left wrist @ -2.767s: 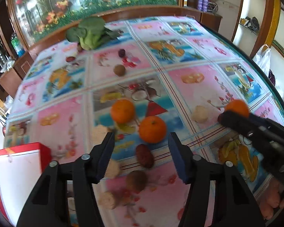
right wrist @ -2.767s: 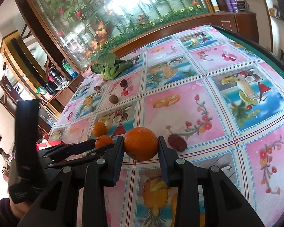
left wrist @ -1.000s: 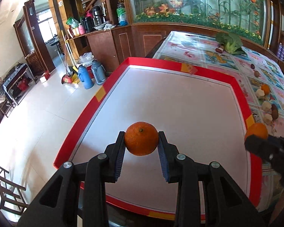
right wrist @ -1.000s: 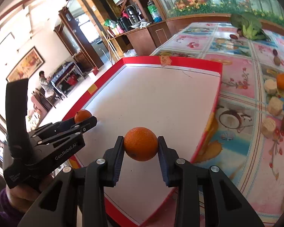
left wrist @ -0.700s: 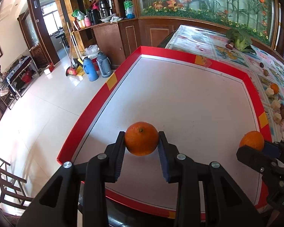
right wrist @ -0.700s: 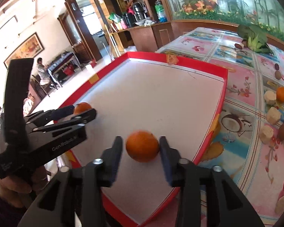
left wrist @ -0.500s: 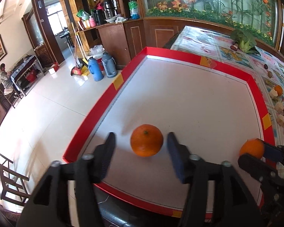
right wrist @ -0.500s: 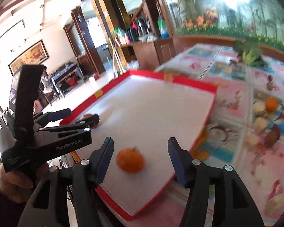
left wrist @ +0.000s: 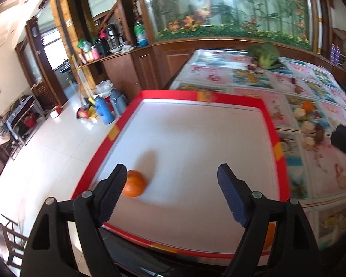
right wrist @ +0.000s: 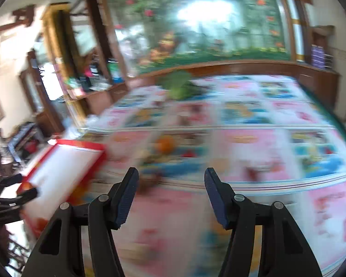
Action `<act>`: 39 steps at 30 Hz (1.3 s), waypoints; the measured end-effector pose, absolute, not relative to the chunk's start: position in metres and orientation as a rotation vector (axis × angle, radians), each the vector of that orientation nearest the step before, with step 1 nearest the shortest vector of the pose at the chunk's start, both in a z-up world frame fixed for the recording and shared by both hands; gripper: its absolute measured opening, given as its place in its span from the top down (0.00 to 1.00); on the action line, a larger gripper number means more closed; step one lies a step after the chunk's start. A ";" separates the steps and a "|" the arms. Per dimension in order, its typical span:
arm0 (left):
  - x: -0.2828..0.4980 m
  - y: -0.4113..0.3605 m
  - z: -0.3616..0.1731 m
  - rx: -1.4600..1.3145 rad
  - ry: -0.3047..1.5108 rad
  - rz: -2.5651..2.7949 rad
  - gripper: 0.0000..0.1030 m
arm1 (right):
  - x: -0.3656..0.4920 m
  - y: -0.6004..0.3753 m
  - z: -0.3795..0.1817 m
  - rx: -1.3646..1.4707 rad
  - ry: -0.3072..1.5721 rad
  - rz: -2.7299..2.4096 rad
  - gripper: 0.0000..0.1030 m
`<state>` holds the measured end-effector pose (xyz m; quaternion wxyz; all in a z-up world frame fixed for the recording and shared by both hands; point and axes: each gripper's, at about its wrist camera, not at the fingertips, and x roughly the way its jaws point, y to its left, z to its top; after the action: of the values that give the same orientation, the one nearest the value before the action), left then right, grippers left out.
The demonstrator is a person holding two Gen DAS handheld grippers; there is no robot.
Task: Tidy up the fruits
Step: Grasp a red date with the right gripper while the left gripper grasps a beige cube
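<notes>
My left gripper point(left wrist: 173, 196) is open and empty above the near end of the red-rimmed white tray point(left wrist: 268, 120). One orange point(left wrist: 133, 183) lies in the tray beside my left finger. A second orange point(left wrist: 270, 234) shows behind my right finger at the tray's near right corner. My right gripper point(right wrist: 170, 195) is open and empty over the patterned tablecloth; this view is blurred. A third orange point(right wrist: 165, 144) lies on the cloth ahead of it, also seen in the left wrist view point(left wrist: 308, 105). The tray shows at the left point(right wrist: 80, 146).
Pale and brown fruits point(left wrist: 309, 127) lie on the cloth right of the tray. A leafy green vegetable point(left wrist: 265, 55) sits at the table's far end. The right gripper's body point(left wrist: 344, 138) shows at the right edge. The floor drops away left of the tray.
Both grippers have opened and let their oranges go into the tray. My right gripper has swung away right, out over the tablecloth. My left gripper has lifted and drawn back.
</notes>
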<state>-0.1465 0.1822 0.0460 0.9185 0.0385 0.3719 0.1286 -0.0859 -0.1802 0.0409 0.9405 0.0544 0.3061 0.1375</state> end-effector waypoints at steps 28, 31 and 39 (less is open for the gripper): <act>-0.104 -0.038 0.007 0.237 0.979 -0.460 0.32 | -0.031 -0.234 0.000 0.105 0.862 0.163 0.83; -0.100 -0.048 0.002 0.263 0.995 -0.485 0.44 | -0.031 -0.234 0.001 0.105 0.862 0.160 0.83; -0.102 -0.049 -0.003 0.255 0.996 -0.497 0.62 | -0.037 -0.234 0.006 0.113 0.828 0.171 0.83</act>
<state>-0.1018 -0.0494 -0.0031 0.8414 0.1209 0.4712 -0.2353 -0.0366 -0.2341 0.0059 0.9105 0.0549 0.4015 0.0828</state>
